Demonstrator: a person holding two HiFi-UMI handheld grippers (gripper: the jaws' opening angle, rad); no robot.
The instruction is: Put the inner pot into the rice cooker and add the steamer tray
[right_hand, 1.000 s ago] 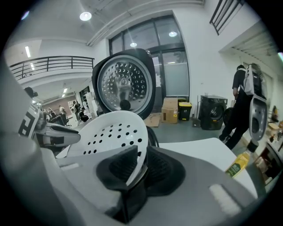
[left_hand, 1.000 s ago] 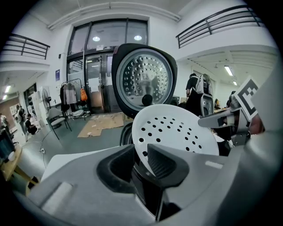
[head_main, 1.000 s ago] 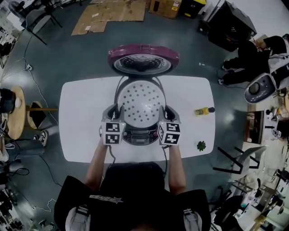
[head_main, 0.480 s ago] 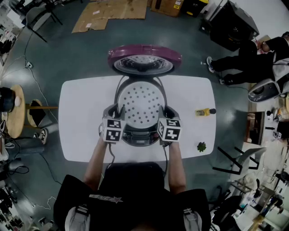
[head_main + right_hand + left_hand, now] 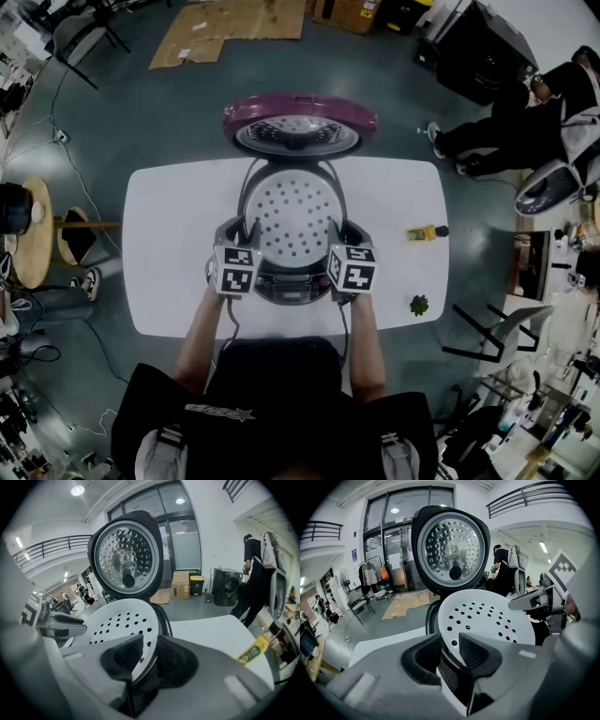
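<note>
The rice cooker (image 5: 292,284) stands mid-table with its maroon lid (image 5: 298,122) tipped up at the back. The white perforated steamer tray (image 5: 291,223) lies level in its mouth and hides the inner pot. My left gripper (image 5: 244,231) straddles the tray's left rim and my right gripper (image 5: 339,231) its right rim. In the left gripper view the tray (image 5: 487,618) edge passes between the jaws of my left gripper (image 5: 449,641) with a gap showing. In the right gripper view the rim (image 5: 117,620) likewise runs loosely through my right gripper (image 5: 151,644). Both pairs of jaws have just been opening.
A yellow bottle (image 5: 424,231) and a small green thing (image 5: 418,303) lie on the right of the white table (image 5: 169,244). A round stool (image 5: 28,234) stands off the left edge. A person sits at the far right (image 5: 525,112). Cardboard (image 5: 234,28) lies on the floor behind.
The tray has sunk a little lower into the cooker's mouth. Both grippers stay at its rims, their jaws slightly wider. The person at far right has shifted.
</note>
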